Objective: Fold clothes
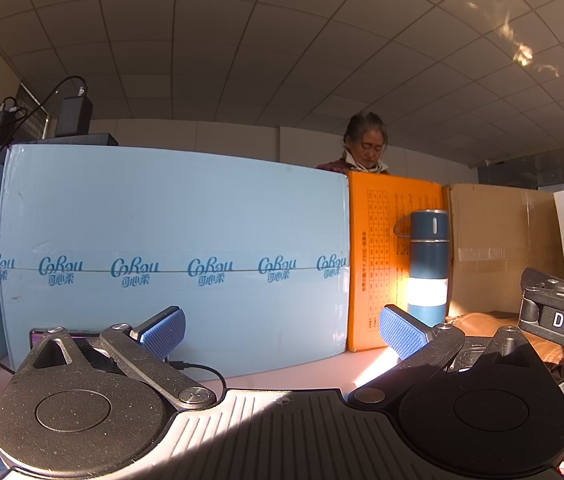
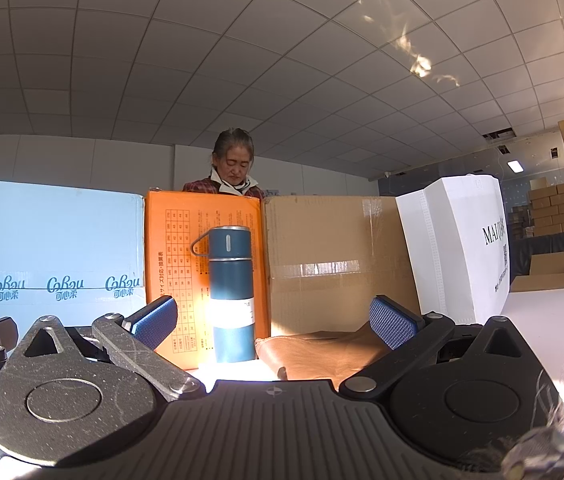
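A brown garment (image 2: 322,354) lies on the pale table, just ahead of my right gripper (image 2: 273,322) and a little to its right. It also shows in the left wrist view (image 1: 478,322) at the right, partly behind the other gripper's body. My right gripper is open and empty, low over the table. My left gripper (image 1: 282,330) is open and empty, facing a light blue box. Both sets of blue pads hold nothing.
A light blue carton (image 1: 173,256), an orange box (image 2: 177,264), a brown cardboard box (image 2: 334,264) and a white bag (image 2: 458,248) line the table's back. A blue flask (image 2: 229,292) stands before the orange box. A person (image 2: 233,168) sits behind. A cable (image 1: 201,368) lies on the table.
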Tool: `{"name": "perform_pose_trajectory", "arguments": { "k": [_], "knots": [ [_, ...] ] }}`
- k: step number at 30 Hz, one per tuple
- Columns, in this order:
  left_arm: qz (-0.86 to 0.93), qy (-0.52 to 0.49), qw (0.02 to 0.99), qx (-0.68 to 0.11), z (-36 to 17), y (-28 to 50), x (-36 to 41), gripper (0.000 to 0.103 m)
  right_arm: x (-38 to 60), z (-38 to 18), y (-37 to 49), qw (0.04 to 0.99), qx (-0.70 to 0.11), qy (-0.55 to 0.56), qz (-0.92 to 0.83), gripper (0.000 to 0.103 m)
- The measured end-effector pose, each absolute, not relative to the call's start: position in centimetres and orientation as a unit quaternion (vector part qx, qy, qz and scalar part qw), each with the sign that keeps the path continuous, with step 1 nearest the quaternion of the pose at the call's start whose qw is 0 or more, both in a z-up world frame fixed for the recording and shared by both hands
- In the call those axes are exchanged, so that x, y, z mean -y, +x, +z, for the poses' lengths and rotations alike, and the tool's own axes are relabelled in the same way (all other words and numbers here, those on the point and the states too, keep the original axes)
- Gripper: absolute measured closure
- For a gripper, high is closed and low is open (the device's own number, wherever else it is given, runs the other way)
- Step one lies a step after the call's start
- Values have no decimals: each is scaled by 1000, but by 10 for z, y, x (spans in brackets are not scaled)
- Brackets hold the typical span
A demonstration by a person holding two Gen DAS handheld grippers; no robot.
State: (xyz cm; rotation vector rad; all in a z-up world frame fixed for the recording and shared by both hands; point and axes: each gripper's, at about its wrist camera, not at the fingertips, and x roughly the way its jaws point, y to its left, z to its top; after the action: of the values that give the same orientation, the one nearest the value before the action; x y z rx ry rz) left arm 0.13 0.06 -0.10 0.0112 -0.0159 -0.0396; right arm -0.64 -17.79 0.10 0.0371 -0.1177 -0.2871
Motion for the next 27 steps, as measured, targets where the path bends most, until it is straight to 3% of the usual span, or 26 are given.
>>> {"name": "perform_pose_trajectory", "arguments": {
  "k": [27],
  "knots": [
    [-20,6,1000,8,-1,1,-1,0,178,1,-5,988,58,21,-144,0]
  ]
}}
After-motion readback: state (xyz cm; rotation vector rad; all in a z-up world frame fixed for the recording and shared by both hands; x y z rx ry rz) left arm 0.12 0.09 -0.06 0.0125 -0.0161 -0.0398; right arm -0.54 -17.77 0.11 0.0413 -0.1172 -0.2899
